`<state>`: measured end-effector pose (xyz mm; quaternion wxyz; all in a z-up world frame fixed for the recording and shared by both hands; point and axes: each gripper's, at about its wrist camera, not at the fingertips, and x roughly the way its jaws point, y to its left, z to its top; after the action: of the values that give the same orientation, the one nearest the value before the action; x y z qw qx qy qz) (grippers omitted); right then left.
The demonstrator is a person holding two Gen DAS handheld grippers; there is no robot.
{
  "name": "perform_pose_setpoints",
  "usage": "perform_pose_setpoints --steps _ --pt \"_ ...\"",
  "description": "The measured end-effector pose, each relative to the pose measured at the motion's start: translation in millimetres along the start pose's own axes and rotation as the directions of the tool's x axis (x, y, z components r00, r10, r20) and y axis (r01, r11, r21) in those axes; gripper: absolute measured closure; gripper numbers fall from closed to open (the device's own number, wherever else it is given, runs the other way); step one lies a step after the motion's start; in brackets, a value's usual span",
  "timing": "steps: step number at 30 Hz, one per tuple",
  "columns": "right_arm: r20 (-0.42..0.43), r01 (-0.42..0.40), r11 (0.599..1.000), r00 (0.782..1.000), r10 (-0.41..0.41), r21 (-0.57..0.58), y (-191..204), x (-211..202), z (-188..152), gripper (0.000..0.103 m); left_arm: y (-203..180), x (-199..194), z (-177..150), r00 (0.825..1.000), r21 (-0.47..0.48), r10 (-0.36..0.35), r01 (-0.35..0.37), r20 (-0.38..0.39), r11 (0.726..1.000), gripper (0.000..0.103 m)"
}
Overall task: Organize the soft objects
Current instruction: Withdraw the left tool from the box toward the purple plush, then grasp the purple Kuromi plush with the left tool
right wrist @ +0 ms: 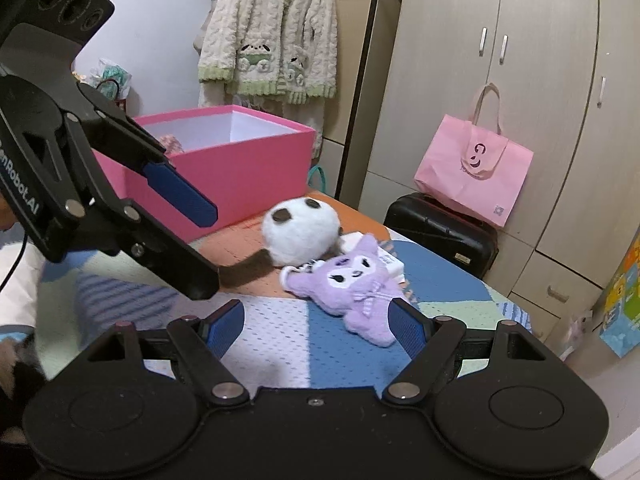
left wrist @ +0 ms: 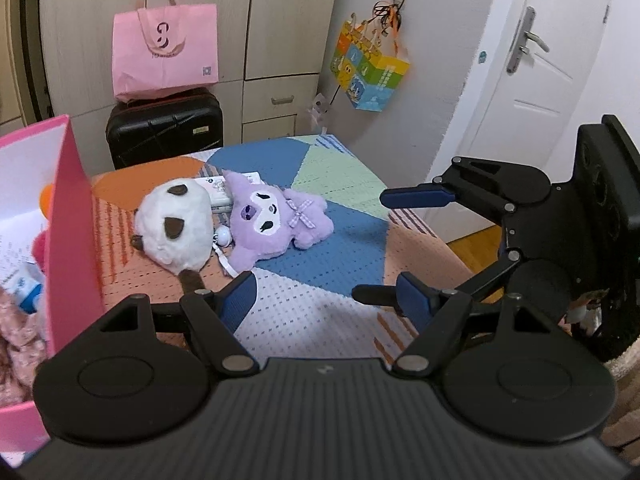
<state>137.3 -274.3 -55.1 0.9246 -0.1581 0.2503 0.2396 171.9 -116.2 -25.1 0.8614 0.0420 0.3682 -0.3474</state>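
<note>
We hold both grippers over a bed whose patchwork cover (left wrist: 320, 256) shows blue, green, orange and white patches. Our left gripper (left wrist: 328, 300) has its blue-padded fingers (left wrist: 240, 300) spread apart with nothing between them, only the cover below. Our right gripper (right wrist: 316, 324) is likewise spread and empty; in the left wrist view it comes in from the right side, fingers apart above the cover. Two soft toys lie side by side and touching near the middle of the bed. The white plush (left wrist: 174, 228) with brown patches and a brown tail lies on the orange part of the cover, nearer the pink box (right wrist: 224, 176). The purple plush (left wrist: 276, 220), with a checked bow at its neck, lies face up just beside it, partly on a blue patch; in the right wrist view its lower end sits close to our right finger pad (right wrist: 404, 332), but we cannot tell whether they touch. A small white packet (left wrist: 220, 192) lies behind the two toys. The pink box stands open at the left of the bed with some soft things inside. Beyond the bed a pink bag (left wrist: 164, 52) rests on a black suitcase (left wrist: 164, 128) in front of a wardrobe (right wrist: 500, 80).
</note>
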Motion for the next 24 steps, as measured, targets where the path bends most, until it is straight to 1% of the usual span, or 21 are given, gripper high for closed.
perform_pose_setpoints --steps 4,6,8,10,13,15,16,18,22,24 --pt "-0.020 0.010 0.998 1.000 -0.011 -0.067 -8 23 -3 0.020 9 26 5 1.000 -0.048 -0.017 0.017 -0.020 0.999 0.029" --pt "-0.043 -0.022 0.997 0.999 0.019 -0.079 -13 34 -3 0.020 14 43 10 0.998 -0.073 -0.037 0.034 -0.043 0.997 0.030" --pt "-0.066 -0.045 0.995 0.997 0.039 -0.093 -18 45 -3 0.020 16 57 14 0.998 -0.084 -0.035 0.030 -0.053 0.996 0.030" --pt "-0.068 -0.028 0.989 0.998 0.018 -0.145 -21 53 -4 0.020 21 69 16 0.998 -0.109 -0.028 0.022 -0.057 0.994 0.030" --pt "-0.066 -0.018 0.976 0.998 0.004 -0.216 -25 63 -5 0.020 32 84 17 0.997 -0.186 -0.035 0.020 -0.075 0.982 0.030" --pt "-0.092 -0.033 0.976 0.996 0.014 -0.213 -30 70 -3 0.020 37 90 17 0.996 -0.221 -0.047 0.029 -0.079 0.975 0.030" --pt "-0.112 -0.049 0.981 0.993 0.028 -0.186 -34 75 0 0.020 38 91 16 0.996 -0.233 -0.049 0.029 -0.081 0.972 0.030" --pt "-0.117 -0.082 0.983 0.991 0.063 -0.165 -37 78 2 0.020 38 94 15 0.996 -0.234 -0.052 0.032 -0.078 0.972 0.031" --pt "-0.109 -0.091 0.969 0.992 0.067 -0.231 -34 89 1 0.020 40 94 14 0.998 -0.256 -0.025 0.012 -0.050 0.967 0.030" --pt "-0.111 -0.116 0.965 0.989 0.092 -0.236 -36 96 2 0.020 43 94 13 0.999 -0.275 -0.023 0.013 -0.035 0.961 0.031"
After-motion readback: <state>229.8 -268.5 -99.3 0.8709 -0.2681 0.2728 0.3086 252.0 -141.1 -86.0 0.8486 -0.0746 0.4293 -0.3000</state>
